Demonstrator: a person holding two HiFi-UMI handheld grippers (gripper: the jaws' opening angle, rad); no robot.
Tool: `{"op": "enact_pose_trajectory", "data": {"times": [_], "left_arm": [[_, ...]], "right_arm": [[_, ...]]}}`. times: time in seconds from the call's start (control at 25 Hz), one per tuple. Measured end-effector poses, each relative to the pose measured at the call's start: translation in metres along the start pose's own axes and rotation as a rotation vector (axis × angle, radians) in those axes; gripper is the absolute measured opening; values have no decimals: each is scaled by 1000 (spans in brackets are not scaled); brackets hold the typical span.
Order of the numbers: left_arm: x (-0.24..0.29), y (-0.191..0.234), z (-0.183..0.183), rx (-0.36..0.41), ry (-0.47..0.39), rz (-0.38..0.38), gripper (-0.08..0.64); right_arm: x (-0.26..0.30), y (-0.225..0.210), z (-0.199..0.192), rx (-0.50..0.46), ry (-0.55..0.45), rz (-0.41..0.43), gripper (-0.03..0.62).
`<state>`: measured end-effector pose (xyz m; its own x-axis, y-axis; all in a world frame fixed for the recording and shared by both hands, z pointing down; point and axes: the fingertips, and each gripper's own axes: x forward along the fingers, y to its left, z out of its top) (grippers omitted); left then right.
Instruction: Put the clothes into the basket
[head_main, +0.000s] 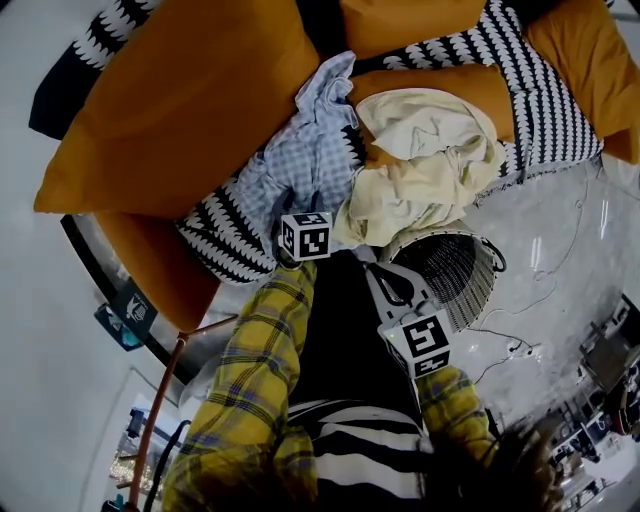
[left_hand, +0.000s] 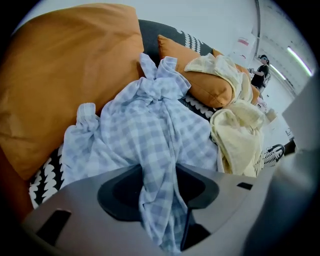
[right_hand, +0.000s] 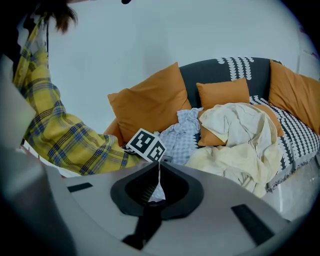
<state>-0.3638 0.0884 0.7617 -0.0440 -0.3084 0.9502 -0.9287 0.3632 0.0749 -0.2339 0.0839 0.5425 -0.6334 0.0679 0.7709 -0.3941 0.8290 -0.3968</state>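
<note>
Left gripper view shows our left gripper clamped on the blue-and-white checked garment on the black-and-white patterned sofa, so we lift it clear before swinging to the dark wicker basket, our right gripper closed.

Blue-white check shirt lay crumpled on sofa vs. big orange cushion, one fold pinched in left gripper. Cream garment sprawled just beside it, w/ its edge hanging over the dark wicker basket on the floor by the sofa.
</note>
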Motion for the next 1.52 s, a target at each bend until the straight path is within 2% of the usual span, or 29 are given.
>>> {"op": "enact_pose_trajectory", "data": {"times": [0.16, 0.28, 0.56, 0.8, 1.0, 1.2, 1.32, 1.52], "left_arm": [[-6, 6, -1, -6, 37, -64, 126], [-13, 6, 2, 19, 20, -97, 76], [-69, -9, 11, 31, -116, -123, 64], [-138, -9, 36, 52, -260, -105, 64], [-202, -19, 70, 150, -385, -102, 64], [-262, -48, 95, 233, -507, -100, 64], [-294, -73, 105, 277, -572, -125, 64], [-334, -131, 105, 400, -632, -196, 64]], "right_arm": [[-7, -1, 5, 18, -16, -17, 29], [-11, -2, 6, 14, -38, -32, 29], [-33, 1, 12, 22, -97, -42, 29], [-64, -5, 4, 26, -159, -67, 29], [-96, -12, -8, 50, -225, -107, 29], [-134, -21, -25, 89, -292, -155, 29], [-159, -27, -34, 121, -348, -186, 29], [-197, -40, -60, 175, -409, -258, 29]]}}
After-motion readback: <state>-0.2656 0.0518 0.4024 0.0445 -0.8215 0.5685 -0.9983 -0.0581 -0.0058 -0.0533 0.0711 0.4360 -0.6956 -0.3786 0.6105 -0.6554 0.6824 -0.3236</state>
